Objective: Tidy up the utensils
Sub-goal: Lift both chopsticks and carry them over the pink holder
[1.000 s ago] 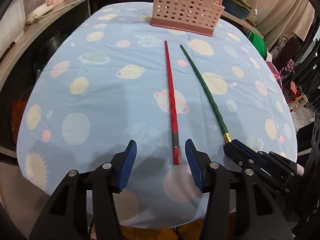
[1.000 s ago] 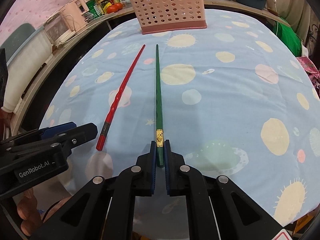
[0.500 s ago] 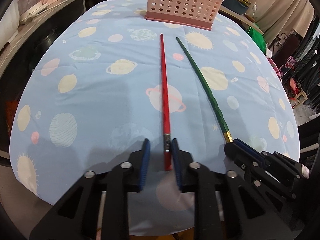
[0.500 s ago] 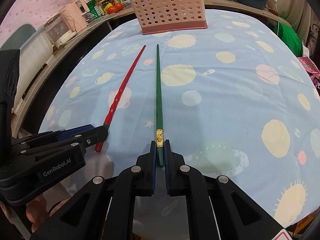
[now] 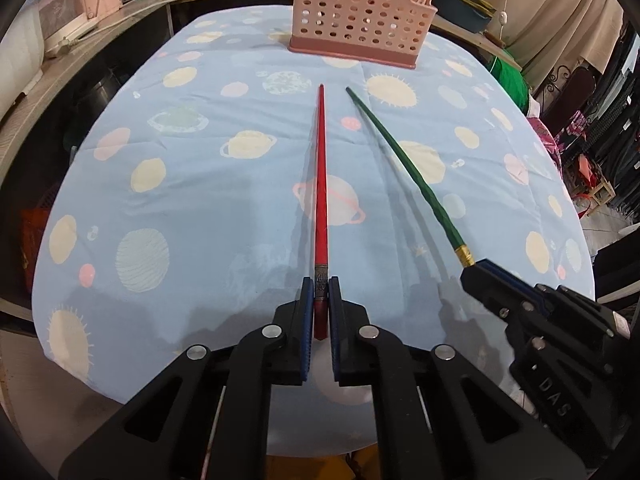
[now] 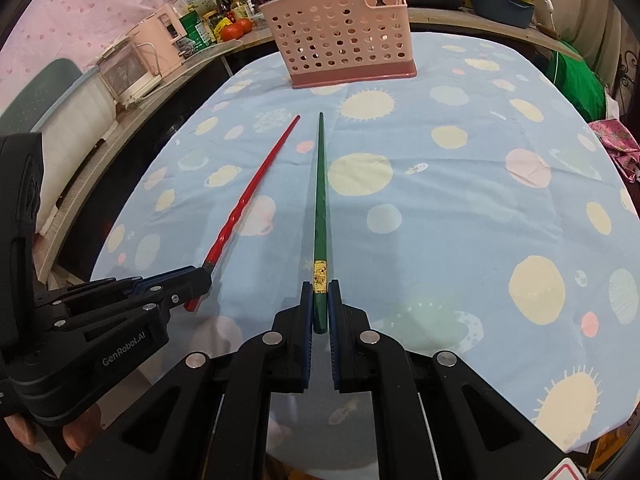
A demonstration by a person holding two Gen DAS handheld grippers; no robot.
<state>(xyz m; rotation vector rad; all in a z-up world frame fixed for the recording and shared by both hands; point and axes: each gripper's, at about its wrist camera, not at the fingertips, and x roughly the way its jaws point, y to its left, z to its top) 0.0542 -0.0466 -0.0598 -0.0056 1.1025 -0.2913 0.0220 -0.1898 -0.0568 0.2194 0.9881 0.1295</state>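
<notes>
A long red chopstick (image 5: 321, 184) lies on the blue planet-print tablecloth (image 5: 192, 208), tip toward a pink perforated utensil basket (image 5: 360, 12). My left gripper (image 5: 321, 285) is closing on its near end, and the blue pads press both sides of it. Beside it on the right lies a green chopstick (image 5: 404, 164) with a gold band. My right gripper (image 6: 320, 286) is shut on the green chopstick (image 6: 320, 200) at its thick end. The right wrist view also shows the red chopstick (image 6: 248, 196), the left gripper (image 6: 200, 276) and the basket (image 6: 340, 36).
A counter (image 6: 224, 52) curves around the far side of the table with a pink appliance (image 6: 156, 40), bottles and tomatoes. Pots stand behind the basket. A green bag (image 6: 576, 80) sits at the right; clothes racks (image 5: 612, 120) stand beyond the table's right edge.
The left gripper's jaws came together from wide apart onto the red chopstick's near end. The right gripper kept its hold on the green chopstick and stayed put.
</notes>
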